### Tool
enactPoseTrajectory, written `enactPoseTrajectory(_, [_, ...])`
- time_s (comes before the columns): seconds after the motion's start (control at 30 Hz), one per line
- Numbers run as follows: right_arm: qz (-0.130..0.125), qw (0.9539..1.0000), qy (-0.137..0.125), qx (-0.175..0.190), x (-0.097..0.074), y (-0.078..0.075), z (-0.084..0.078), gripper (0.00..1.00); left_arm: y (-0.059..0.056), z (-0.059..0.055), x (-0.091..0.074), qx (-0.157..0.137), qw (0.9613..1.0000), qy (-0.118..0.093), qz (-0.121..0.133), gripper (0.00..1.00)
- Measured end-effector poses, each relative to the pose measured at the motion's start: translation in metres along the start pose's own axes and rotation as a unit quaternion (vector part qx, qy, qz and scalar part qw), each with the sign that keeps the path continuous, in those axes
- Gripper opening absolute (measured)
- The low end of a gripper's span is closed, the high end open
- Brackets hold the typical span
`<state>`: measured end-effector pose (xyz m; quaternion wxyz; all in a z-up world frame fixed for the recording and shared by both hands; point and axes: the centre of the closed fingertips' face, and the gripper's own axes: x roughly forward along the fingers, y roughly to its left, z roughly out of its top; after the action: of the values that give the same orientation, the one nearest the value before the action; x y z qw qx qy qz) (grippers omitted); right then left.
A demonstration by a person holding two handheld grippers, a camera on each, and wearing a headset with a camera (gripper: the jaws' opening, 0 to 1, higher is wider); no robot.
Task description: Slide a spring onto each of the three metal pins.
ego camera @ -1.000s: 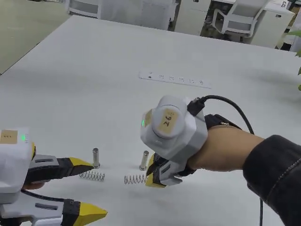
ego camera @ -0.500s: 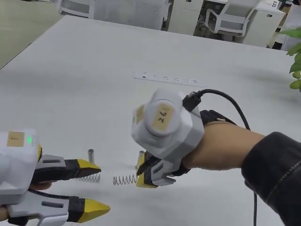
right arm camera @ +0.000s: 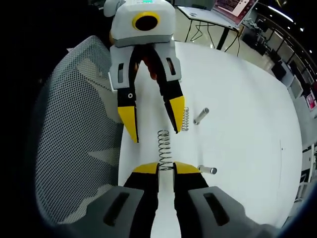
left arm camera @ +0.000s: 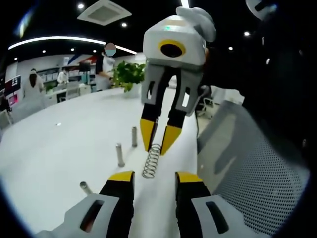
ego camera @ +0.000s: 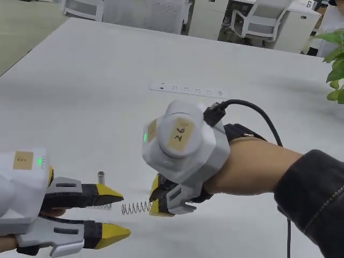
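Observation:
My right gripper is shut on one end of a steel spring that sticks out level over the white table toward my left gripper. The left gripper stands open, its yellow tips just short of the spring's free end. In the right gripper view my right gripper pinches the spring, and a second spring lies beside the left gripper. Two short metal pins stand upright left of the spring, with a third pin nearer. One pin stands above the left gripper's upper finger.
A flat white power strip lies farther back on the table. A black cable runs from the right gripper over the person's sleeve. Office chairs and a plant stand beyond the far edge.
The right gripper has carried the spring leftward, closer to the left gripper's open tips, and now hides the pin behind it. The head view has shifted too.

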<state>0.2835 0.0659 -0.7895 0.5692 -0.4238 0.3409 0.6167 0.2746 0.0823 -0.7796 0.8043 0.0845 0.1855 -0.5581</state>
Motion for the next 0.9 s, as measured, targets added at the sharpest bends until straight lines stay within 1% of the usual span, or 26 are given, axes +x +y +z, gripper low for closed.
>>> enactPoseTrajectory(0.17, [0.002,1.0,-0.001,-0.006,-0.0007,0.0028,0.0034,0.07,-0.0014,0.0005,0.0018,0.005,1.0,0.001,-0.003,0.23])
enactPoseTrajectory(0.33, [0.003,1.0,-0.003,-0.008,-0.0007,0.0046,0.0062,0.08,-0.0019,0.0009,0.0026,0.01,0.9999,0.0,-0.003,0.18])
enactPoseTrajectory(0.47, [0.003,1.0,-0.004,-0.008,-0.001,0.0051,0.0067,0.08,-0.0019,0.0005,0.0025,0.016,0.9999,0.002,-0.004,0.09])
enactPoseTrajectory(0.6, [0.005,0.9999,-0.004,-0.01,-0.0013,0.0058,0.0064,0.08,-0.0019,-0.0006,0.0032,0.018,0.9998,0.004,-0.004,0.08])
enactPoseTrajectory(0.7, [0.009,0.9999,-0.005,-0.013,-0.0015,0.0078,0.007,0.08,-0.0032,-0.0032,0.0044,0.019,0.9997,0.013,-0.007,0.06])
enactPoseTrajectory(0.9, [0.012,0.9998,-0.003,-0.018,-0.0007,0.01,0.0065,0.08,-0.004,-0.0045,0.0054,0.021,0.9996,0.016,-0.01,0.03])
